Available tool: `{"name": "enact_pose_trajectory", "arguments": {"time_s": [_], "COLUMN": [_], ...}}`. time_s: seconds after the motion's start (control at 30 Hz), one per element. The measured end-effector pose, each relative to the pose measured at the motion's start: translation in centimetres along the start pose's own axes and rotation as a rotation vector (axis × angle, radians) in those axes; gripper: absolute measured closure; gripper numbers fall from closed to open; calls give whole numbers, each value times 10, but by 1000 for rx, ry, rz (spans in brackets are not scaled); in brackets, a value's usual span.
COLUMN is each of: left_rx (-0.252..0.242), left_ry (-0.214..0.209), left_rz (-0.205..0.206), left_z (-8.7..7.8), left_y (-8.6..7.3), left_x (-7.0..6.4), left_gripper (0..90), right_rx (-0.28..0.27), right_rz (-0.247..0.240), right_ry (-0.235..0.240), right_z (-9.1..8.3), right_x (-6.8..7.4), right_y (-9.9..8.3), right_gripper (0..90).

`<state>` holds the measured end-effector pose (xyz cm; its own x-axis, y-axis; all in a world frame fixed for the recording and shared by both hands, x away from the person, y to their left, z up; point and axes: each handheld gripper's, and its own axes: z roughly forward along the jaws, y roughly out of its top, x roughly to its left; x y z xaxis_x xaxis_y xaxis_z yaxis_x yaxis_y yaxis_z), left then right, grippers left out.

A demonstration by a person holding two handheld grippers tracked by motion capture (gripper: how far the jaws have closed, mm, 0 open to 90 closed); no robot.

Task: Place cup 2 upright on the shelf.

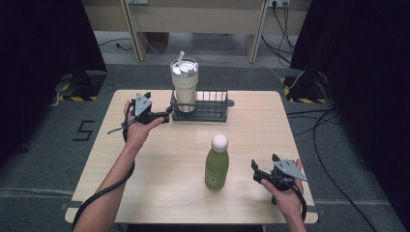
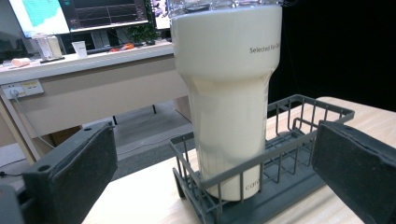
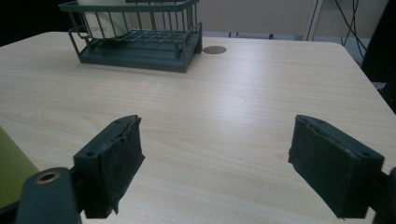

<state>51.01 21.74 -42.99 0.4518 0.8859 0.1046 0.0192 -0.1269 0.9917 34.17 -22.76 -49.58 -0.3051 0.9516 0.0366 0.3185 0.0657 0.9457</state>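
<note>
A cream tumbler [image 1: 184, 83] with a clear lid and a straw stands upright in the left end of a dark wire rack [image 1: 208, 110] at the table's far side. My left gripper [image 1: 162, 110] is open at the rack's left end. In the left gripper view the tumbler [image 2: 229, 93] stands inside the rack [image 2: 289, 154], with the left gripper [image 2: 212, 179] spread wide in front of it and apart from it. A green bottle [image 1: 217, 165] with a white cap stands upright near the front. My right gripper [image 1: 263, 164] is open to its right. In the right gripper view the right gripper [image 3: 224, 163] holds nothing, with the bottle [image 3: 9, 163] at the left edge.
The light wooden table [image 1: 159, 169] has a round cable grommet [image 3: 215, 49] just right of the rack [image 3: 135, 42]. Beyond the table are a desk with monitors [image 2: 84, 14], loose floor cables [image 1: 319, 125] and dark curtains at both sides.
</note>
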Motion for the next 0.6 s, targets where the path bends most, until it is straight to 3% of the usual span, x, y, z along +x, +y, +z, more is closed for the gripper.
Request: {"name": "enact_pose_trajectory", "arguments": {"time_s": [0.33, 0.6], "left_rx": [21, 11], "left_ry": [30, 37], "left_rz": [-14, -14], "left_z": [-23, -40], "left_y": [-13, -15], "left_x": [9, 9], "left_gripper": [0, 0], "right_rx": [-50, -86], "right_rz": [-71, -94], "right_ry": [55, 113], "right_z": [-8, -19], "right_x": [15, 29], "right_y": [9, 18], "right_gripper": [36, 30]}}
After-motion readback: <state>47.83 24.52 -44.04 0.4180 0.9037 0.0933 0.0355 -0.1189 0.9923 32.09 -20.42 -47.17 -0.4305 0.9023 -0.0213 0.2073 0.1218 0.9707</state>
